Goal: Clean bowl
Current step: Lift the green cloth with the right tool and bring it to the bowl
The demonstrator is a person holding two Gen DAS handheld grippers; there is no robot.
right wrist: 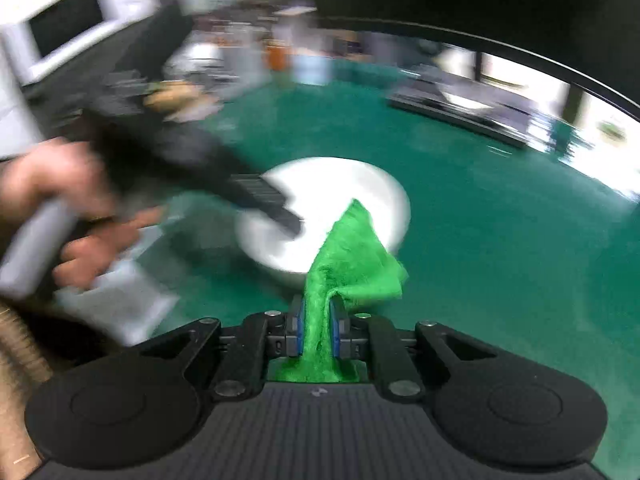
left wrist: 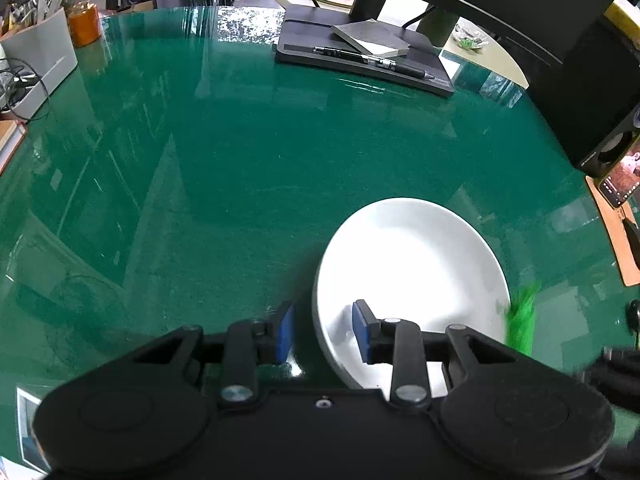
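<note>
**Claws closing in on the white bowl**

The white bowl (left wrist: 408,280) is sitting upright, mouth up, on the green counter (left wrist: 224,184). The left claw (left wrist: 322,332) is standing spread, straddling the bowl's near-left rim, one finger inside and one outside. The right claw (right wrist: 316,330) is pinching a green cloth (right wrist: 348,256), whose long axis is pointing forward over the bowl's near edge.
</note>
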